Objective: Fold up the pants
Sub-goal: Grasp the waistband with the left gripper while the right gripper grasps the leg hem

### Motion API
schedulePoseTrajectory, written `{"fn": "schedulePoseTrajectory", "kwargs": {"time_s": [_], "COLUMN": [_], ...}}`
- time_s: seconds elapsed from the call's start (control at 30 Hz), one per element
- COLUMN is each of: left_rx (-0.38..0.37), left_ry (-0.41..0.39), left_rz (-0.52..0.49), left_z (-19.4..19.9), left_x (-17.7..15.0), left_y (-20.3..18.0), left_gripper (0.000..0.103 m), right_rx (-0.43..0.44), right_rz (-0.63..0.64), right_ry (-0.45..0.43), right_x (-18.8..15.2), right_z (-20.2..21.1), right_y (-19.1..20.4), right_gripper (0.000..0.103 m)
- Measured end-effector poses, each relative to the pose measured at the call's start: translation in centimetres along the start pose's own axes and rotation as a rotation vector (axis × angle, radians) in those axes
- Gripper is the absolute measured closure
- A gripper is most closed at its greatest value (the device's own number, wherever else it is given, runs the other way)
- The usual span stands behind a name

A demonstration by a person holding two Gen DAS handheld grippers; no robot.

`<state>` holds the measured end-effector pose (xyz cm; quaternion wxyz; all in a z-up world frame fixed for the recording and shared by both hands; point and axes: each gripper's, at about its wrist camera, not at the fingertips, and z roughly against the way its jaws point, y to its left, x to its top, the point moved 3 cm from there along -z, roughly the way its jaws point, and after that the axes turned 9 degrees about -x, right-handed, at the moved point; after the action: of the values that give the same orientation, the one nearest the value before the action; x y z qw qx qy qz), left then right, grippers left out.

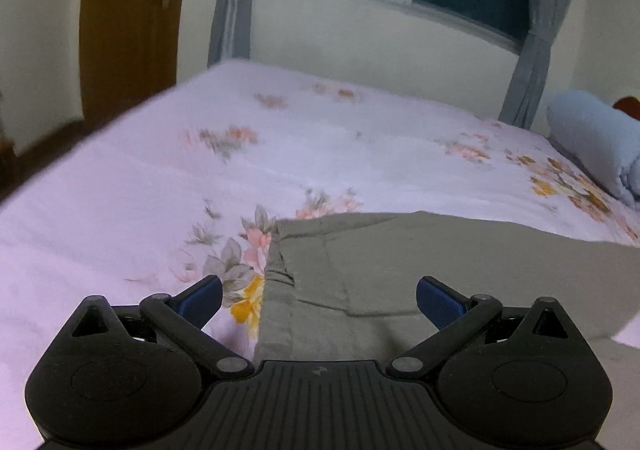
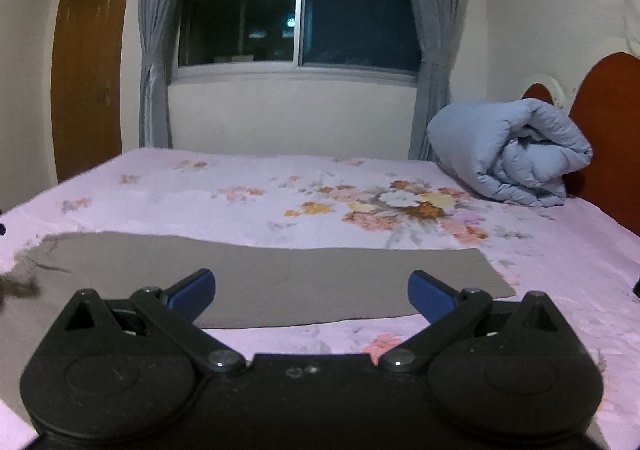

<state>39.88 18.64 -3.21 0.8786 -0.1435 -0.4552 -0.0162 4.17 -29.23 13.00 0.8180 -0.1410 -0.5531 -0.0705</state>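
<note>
Pants (image 1: 400, 262) lie flat on the bedsheet (image 1: 120, 190) just ahead of my left gripper (image 1: 319, 300) and right gripper (image 2: 311, 292), both spread wide, holding nothing.

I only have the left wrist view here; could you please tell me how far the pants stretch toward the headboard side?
Observer: The pants lie flat as one long strip, ending at a straight hem before the bed's right edge.
Operator: Is the right claw gripping that end?
Observer: No, the right claw is open, above the strip's near edge.
Operator: Anything beyond the hem?
Observer: A rolled blue duvet against the red headboard.
</note>
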Motion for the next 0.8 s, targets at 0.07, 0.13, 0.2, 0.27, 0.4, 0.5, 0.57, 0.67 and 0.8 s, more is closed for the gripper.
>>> {"fn": "schedulePoseTrajectory", "kwargs": {"time_s": [0.07, 0.13, 0.2, 0.27, 0.4, 0.5, 0.57, 0.67, 0.8], "left_rx": [-0.015, -0.054, -0.124, -0.206, -0.319, -0.376, -0.397, -0.458, -0.425], "left_ry": [0.025, 0.062, 0.098, 0.133, 0.170, 0.169, 0.164, 0.128, 0.111], "left_rz": [0.008, 0.014, 0.052, 0.106, 0.162, 0.229, 0.262, 0.340, 0.351], "left_z": [-2.7, -5.3, -7.2, -8.9, -11.5, -12.6, -13.5, -14.4, -15.2], "left_x": [-0.6, -1.0, -1.2, -1.4, -1.0, -0.9, -0.6, 0.1, 1.3], "left_y": [1.1, 2.2, 3.4, 4.6, 6.1, 7.0, 7.1, 7.2, 6.4], "left_gripper": [0.000, 0.012, 0.018, 0.021, 0.021, 0.021, 0.023, 0.033, 0.033], "right_rx": [0.003, 0.006, 0.006, 0.013, 0.023, 0.029, 0.031, 0.031, 0.040], "right_rz": [-0.004, -0.001, 0.000, -0.002, 0.030, 0.047, 0.050, 0.044, 0.023], "right_ry": [0.018, 0.035, 0.050, 0.049, 0.058, 0.060, 0.064, 0.080, 0.100], "right_x": [-0.3, -0.7, -1.0, -1.2, -1.9, -2.3, -2.4, -2.6, -2.4], "right_z": [-1.4, -2.8, -3.9, -4.7, -5.7, -6.0, -6.2, -6.7, -7.4], "right_y": [1.1, 2.2, 3.0, 3.7, 5.3, 5.9, 6.1, 6.0, 5.5], "right_gripper": [0.006, 0.006, 0.006, 0.006, 0.006, 0.006, 0.006, 0.006, 0.006]}}
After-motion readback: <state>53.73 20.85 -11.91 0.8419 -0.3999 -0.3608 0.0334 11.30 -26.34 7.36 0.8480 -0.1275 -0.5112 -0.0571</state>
